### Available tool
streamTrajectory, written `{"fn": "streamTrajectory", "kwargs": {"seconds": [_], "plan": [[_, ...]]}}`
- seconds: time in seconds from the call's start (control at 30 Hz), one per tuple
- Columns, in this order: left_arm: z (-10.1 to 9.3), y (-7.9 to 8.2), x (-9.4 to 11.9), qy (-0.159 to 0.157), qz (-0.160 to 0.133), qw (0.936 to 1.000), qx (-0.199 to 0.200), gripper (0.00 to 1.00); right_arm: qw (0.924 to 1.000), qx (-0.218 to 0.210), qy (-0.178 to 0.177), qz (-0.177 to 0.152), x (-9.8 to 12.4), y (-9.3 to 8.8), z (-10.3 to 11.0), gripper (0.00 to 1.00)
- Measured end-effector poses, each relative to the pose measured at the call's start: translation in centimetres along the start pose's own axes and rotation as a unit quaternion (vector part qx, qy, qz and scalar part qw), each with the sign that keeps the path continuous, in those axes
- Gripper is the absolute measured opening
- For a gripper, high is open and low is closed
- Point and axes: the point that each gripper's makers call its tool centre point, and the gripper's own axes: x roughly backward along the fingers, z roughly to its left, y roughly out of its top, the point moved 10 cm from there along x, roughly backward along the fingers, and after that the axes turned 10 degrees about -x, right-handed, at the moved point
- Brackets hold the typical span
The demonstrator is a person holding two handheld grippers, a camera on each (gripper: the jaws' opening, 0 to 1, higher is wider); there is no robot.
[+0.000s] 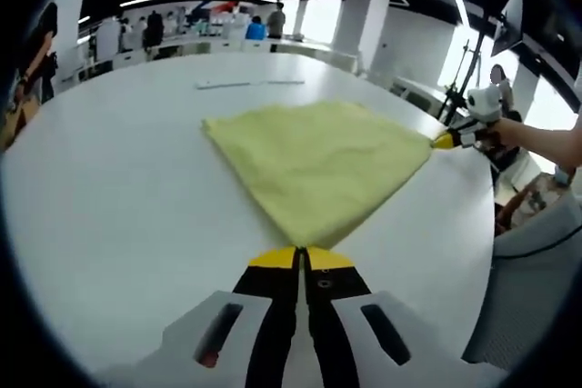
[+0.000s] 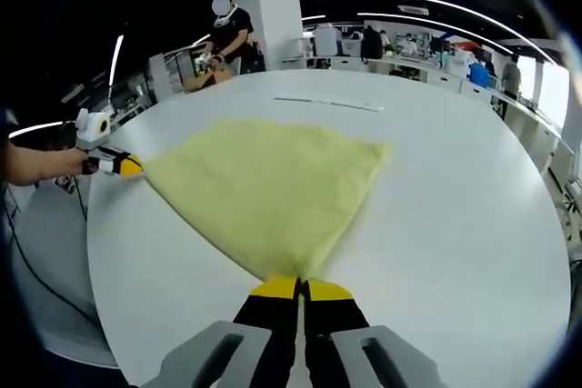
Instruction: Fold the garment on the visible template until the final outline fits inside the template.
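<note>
Across both views spreads a large, pale round table (image 1: 109, 224), smooth and bare around the cloth, standing in a big open room with white columns, curved ceiling light strips, desks and several people far behind. Thin white strips (image 1: 247, 84) lie on the tabletop beyond the cloth, toward 12 o'clock in the left gripper view; whether they mark a template cannot be told.

At the middle of the table lies the yellow garment (image 1: 314, 165), spread flat as a four-cornered sheet with soft wrinkles. In the left gripper view its far left corner points toward 10 o'clock, its near corner points to 6 o'clock and its right corner to 3 o'clock. Its long axis runs from the 10 o'clock corner across to the 3 o'clock corner.

The left gripper (image 1: 301, 259) has its yellow-tipped jaws pressed together on the near corner of the garment. At 3 o'clock in that view the right gripper (image 1: 447, 140), held by a person's hand (image 1: 509, 129), pinches the right corner.

In the right gripper view the garment (image 2: 268, 188) narrows to the near corner at 6 o'clock, where the right gripper (image 2: 301, 288) clamps it with jaws closed; the left gripper (image 2: 130, 167) grips the corner at 9 o'clock.
</note>
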Motion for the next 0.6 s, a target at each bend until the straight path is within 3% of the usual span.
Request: {"fn": "streamTrajectory", "kwargs": {"seconds": [0.6], "plan": [[-0.8, -0.7, 0.5, -0.011, 0.010, 0.9997, -0.021, 0.00, 0.9999, -0.003, 0.002, 0.013, 1.3, -1.3, 0.5, 0.00]]}}
